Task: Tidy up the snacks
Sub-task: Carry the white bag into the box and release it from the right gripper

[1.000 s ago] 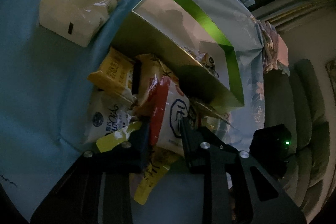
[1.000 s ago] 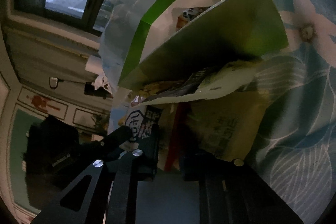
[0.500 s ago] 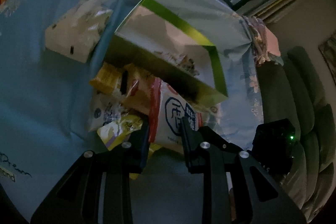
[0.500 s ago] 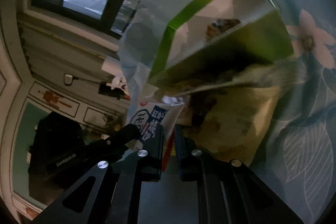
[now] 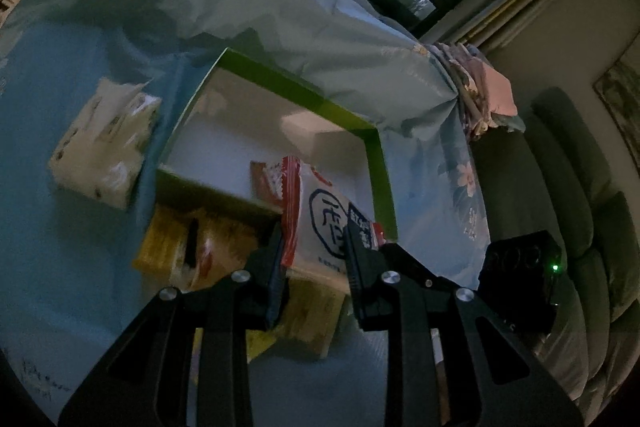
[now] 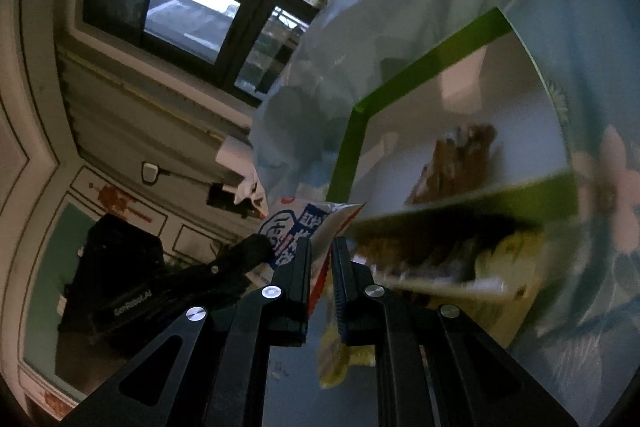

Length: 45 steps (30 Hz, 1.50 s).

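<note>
Two grippers, one snack packet, one green-rimmed box.
The left gripper (image 5: 314, 239) and right gripper (image 6: 321, 259) both pinch the white-and-red packet (image 5: 320, 215) above the box (image 5: 376, 163), which holds one snack; several packets lie beneath.

Both views are fisheye, each set just behind a gripper and looking forward along its two black fingers, which fill the lower middle of the frame. The left wrist view tilts down onto the blue cloth (image 5: 60, 227), close above the green-edged box (image 5: 376, 163) at centre, with a window at upper right. The right wrist view sits close too but is rolled, so the window lies at upper left and the green-edged box (image 6: 348, 155) at centre right. They share that box, the white-and-red snack packet (image 5: 320, 223) (image 6: 316, 227) and, probably, the blurred yellow packets beneath
</note>
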Each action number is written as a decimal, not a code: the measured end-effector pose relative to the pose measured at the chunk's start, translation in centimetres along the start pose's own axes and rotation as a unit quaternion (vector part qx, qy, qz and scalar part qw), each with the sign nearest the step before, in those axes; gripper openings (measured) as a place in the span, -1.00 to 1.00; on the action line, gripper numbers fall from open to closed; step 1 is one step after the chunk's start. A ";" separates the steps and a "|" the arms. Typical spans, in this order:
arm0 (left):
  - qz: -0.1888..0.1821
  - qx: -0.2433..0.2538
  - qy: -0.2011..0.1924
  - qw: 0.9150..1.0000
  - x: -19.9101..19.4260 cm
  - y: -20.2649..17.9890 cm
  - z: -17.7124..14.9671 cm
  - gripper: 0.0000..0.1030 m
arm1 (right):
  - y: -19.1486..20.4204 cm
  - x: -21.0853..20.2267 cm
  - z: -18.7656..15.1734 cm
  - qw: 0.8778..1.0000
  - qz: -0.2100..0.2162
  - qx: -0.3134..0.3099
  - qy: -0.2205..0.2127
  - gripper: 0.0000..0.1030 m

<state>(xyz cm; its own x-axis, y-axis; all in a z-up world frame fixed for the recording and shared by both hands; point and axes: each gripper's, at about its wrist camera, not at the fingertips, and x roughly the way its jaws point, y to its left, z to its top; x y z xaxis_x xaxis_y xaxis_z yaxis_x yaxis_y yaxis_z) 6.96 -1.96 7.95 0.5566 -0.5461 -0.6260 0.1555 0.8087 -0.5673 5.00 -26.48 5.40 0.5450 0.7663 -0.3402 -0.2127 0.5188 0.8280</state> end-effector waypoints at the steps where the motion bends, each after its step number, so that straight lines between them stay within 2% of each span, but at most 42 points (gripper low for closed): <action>1: -0.001 0.000 0.001 1.000 0.2 0.0 0.3 -0.50 | -0.2 0.1 0.6 1.000 0.000 0.002 -0.004 -0.74; 13: -0.001 -0.019 0.023 1.000 5.8 1.4 5.2 -0.48 | -2.4 3.9 5.5 0.999 -0.035 0.005 -0.001 -0.74; 23: 0.038 -0.047 0.045 0.997 9.6 4.4 5.9 -0.37 | -3.3 9.0 6.3 0.989 -0.134 -0.043 0.042 -0.74; 26: 0.055 -0.039 0.040 0.997 9.8 4.4 6.0 -0.28 | -3.3 9.5 6.3 0.985 -0.155 -0.058 0.042 -0.73; 29: 0.083 -0.028 0.032 0.996 9.7 4.2 6.1 -0.07 | -3.2 9.4 6.6 0.984 -0.161 -0.064 0.036 -0.69; 31: 0.089 -0.022 0.030 0.995 9.7 4.1 6.1 0.10 | -2.8 9.1 6.9 0.983 -0.165 -0.071 0.031 -0.45; 34: 0.099 -0.013 0.026 0.995 9.3 3.8 6.1 0.17 | -2.1 8.4 7.0 0.982 -0.171 -0.080 0.018 -0.23; 40: 0.098 -0.013 0.008 0.995 7.9 3.5 6.2 0.43 | -2.0 6.7 6.9 0.985 -0.161 -0.067 0.009 -0.17; 45: 0.102 -0.005 -0.009 0.995 5.5 3.0 6.0 0.48 | -1.9 4.6 6.3 0.987 -0.151 -0.060 0.000 -0.16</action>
<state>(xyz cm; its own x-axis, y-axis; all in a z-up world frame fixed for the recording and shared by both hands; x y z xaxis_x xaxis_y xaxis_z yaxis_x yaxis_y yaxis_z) 15.41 -1.27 6.04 0.5904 -0.3661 -0.7193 0.0292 0.9003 -0.4342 13.00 -26.32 5.08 0.5983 0.5697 -0.5634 -0.1344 0.7646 0.6304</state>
